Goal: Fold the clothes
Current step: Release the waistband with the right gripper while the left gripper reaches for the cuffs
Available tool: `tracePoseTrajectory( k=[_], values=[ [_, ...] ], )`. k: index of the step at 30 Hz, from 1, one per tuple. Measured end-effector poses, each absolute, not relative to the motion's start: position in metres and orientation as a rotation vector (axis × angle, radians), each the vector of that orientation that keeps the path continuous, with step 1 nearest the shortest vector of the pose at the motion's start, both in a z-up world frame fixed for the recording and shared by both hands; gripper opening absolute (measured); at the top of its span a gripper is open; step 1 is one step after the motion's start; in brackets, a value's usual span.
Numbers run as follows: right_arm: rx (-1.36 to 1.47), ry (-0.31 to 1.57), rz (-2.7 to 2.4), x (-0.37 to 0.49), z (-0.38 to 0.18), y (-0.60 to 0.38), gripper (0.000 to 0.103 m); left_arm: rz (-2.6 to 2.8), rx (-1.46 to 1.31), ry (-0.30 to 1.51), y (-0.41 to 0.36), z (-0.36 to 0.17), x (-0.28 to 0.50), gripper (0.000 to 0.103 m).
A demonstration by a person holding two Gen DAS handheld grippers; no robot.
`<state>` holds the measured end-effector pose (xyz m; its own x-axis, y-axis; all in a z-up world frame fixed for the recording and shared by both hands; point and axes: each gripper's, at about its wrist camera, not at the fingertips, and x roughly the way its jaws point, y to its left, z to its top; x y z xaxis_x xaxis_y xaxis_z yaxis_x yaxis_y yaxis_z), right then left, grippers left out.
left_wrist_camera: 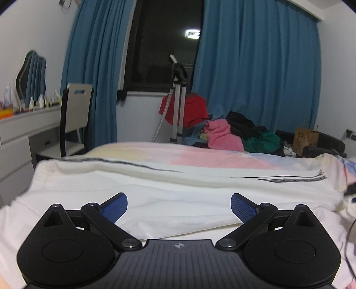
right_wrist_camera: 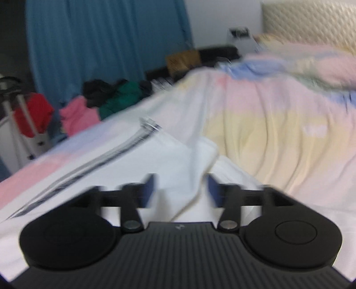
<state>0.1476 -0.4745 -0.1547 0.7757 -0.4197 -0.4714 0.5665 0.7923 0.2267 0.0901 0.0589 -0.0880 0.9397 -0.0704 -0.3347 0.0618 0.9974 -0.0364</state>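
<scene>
A wide bed with a pastel pink, yellow and blue cover [left_wrist_camera: 200,155] fills both views, its cover bunched in folds toward the padded cream headboard [right_wrist_camera: 311,20]. Behind its far edge hang long teal curtains [left_wrist_camera: 255,66] on either side of a dark window. Spread flat across the near part of the bed lies the white ribbed garment with a black-striped trim [left_wrist_camera: 166,189]; its striped edge runs along the side facing the far edge, and one fold of it rises into a ridge in the right wrist view. A heap of pink, green and black clothes [left_wrist_camera: 240,133] sits beyond the far edge, next to a red cloth draped on a silver tripod [left_wrist_camera: 180,106]. The left gripper [left_wrist_camera: 179,209] hovers low over the white garment, blue-padded fingers [left_wrist_camera: 115,207] spread wide, grasping nothing. The right gripper [right_wrist_camera: 181,191], blurred, has its fingers parted on either side of the raised fold, not clamped on it.
</scene>
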Motion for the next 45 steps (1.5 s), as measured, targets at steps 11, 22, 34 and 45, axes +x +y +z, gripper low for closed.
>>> tracePoseTrajectory(
  k=[11,22,34,45],
  values=[
    [0.251,0.403,-0.188,0.043,-0.071,-0.367,0.076,-0.068,0.016,0.331,0.051,-0.058,0.022,0.102],
    [0.219,0.384,-0.117,-0.002,-0.059,-0.330,0.076,-0.058,0.066,0.344,0.060,-0.043,-0.004,0.103],
    [0.192,0.415,-0.137,0.003,-0.064,-0.332,0.076,0.226,-0.254,0.565,0.195,-0.050,0.012,0.103],
    [0.198,0.470,-0.156,0.014,-0.072,-0.339,0.076,0.405,-0.706,0.683,0.310,-0.082,0.001,0.101]
  ],
)
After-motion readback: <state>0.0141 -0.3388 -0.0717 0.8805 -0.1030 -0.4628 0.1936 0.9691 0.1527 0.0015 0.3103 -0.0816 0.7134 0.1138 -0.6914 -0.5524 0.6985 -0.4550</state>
